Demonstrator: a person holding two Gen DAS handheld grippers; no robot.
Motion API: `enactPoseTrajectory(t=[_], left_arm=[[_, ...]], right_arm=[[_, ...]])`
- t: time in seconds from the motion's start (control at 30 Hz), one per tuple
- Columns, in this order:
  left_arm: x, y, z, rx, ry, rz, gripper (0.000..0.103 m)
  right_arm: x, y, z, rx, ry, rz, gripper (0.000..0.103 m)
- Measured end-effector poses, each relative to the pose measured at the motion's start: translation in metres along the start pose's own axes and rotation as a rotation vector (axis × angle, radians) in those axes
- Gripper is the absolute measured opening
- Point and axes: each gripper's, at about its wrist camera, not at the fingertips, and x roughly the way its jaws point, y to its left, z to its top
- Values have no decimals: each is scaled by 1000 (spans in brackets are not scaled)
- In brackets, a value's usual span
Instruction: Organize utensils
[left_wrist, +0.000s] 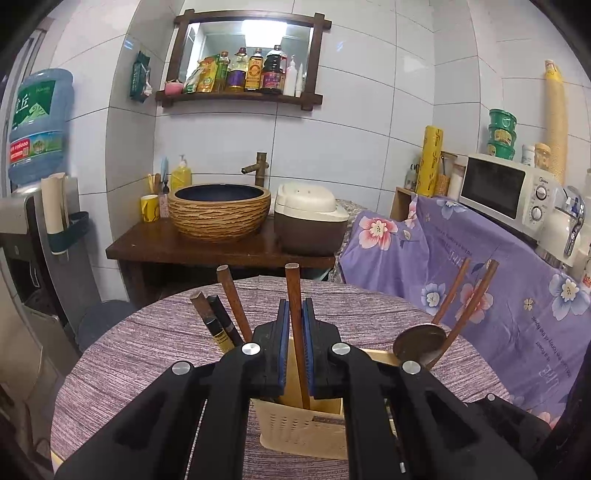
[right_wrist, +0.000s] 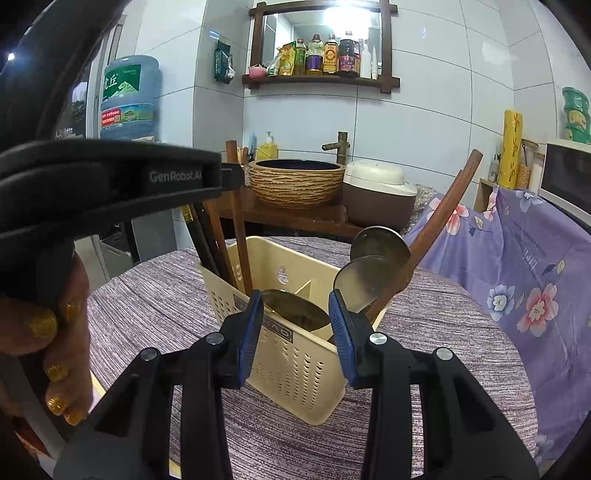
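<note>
- The left claw (left_wrist: 294, 325) is clamped on a wooden chopstick (left_wrist: 295, 295), its long axis near upright, lower end already inside the cream holder (left_wrist: 299, 432).
- That holder stands on the purple-clothed surface (left_wrist: 147, 339), directly below the left claw, with more sticks in its left compartment.
- The right claw (right_wrist: 295, 321) grips a spoon (right_wrist: 295, 308) by the bowl, pads pressed on either edge, just above the holder's front compartment.
- Two more spoons (right_wrist: 369, 266) lean out of the holder's right side, just beyond the right claw.
- Judged next: both drops go straight down into the holder; the left looks nearer release.
</note>
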Motion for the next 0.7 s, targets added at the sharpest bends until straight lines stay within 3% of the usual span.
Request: enactPoseTrajectory(t=[0.1, 0.17, 0.23, 0.3, 0.43, 0.53, 0.7], left_arm=[[-5, 2, 2, -14, 7, -10, 9], [-15, 4, 3, -29, -2, -20, 14], [-31, 8, 2, -38, -29, -29, 43], [-53, 14, -4, -54, -82, -26, 65], [-106, 31, -38, -39, -156, -5, 91], [-138, 49, -79, -29, -184, 23, 98], [-176, 73, -154, -58, -120, 113, 98]], right_arm=[[-5, 2, -3, 3, -19, 2, 40], [-13, 2, -3, 4, -43, -2, 57], [-26, 3, -3, 1, -68, -6, 66], [-41, 4, -7, -5, -81, -9, 66], [-82, -3, -30, 20, -94, -38, 89], [-112, -12, -68, 43, -69, -61, 97], [-150, -17, -148, 112, 37, -129, 97]])
